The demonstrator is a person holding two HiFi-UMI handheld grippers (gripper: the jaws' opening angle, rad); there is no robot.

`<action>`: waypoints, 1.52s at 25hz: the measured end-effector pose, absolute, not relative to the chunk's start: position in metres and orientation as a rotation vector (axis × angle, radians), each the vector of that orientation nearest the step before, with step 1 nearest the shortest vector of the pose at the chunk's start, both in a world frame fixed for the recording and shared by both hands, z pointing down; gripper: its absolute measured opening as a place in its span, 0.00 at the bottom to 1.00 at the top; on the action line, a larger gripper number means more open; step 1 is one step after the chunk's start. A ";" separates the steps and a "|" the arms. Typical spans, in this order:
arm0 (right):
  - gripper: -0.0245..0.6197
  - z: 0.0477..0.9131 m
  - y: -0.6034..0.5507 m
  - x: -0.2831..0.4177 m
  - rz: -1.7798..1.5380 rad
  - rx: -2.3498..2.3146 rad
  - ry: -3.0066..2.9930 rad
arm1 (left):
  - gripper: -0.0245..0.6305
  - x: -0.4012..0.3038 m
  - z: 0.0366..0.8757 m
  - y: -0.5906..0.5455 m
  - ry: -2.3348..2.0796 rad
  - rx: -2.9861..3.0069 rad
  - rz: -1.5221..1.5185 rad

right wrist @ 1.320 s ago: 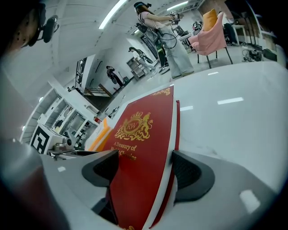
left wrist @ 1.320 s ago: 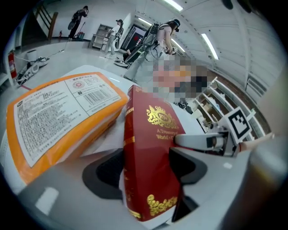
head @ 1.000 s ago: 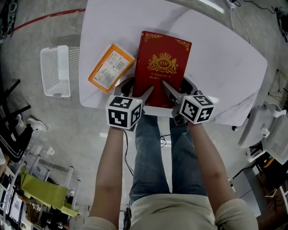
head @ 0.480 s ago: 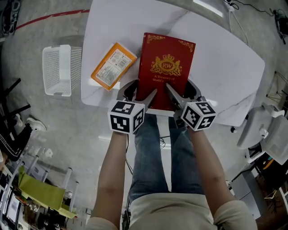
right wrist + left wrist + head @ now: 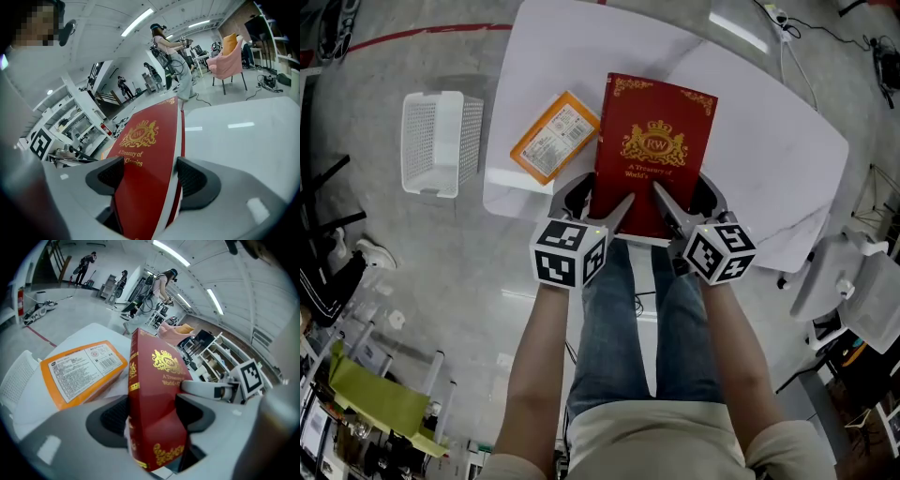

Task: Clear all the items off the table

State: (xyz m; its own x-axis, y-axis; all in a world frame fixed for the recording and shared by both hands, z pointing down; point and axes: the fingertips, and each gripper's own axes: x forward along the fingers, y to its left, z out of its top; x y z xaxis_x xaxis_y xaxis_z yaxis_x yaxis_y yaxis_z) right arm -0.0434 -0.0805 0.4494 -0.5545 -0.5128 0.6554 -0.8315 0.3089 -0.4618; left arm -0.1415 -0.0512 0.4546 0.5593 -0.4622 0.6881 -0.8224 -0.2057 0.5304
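One red book (image 5: pixel 656 141) — near edge in fingers (image 5: pixel 615 210) of left gripper (image 5: pixel 598 199), right gripper (image 5: pixel 682 195).

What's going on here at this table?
A person has a handheld tool in each hand. The left tool and right tool are both clamped on the near edge of a red hardback book over the white table. An orange packet lies on the table beside it, and a white basket sits on the floor nearby.

Lab hall: shelving racks (image 5: pixel 212 350), strip lights (image 5: pixel 167 252)
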 end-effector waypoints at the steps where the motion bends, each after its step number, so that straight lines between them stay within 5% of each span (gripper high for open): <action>1: 0.60 0.447 -0.080 -0.051 1.117 1.191 -2.202 | 0.51 -0.149 0.453 -0.050 -1.058 1.846 0.470; 38: 0.60 0.414 -0.039 -0.309 0.883 0.622 -2.369 | 0.51 -0.382 0.419 0.033 -1.493 1.545 0.198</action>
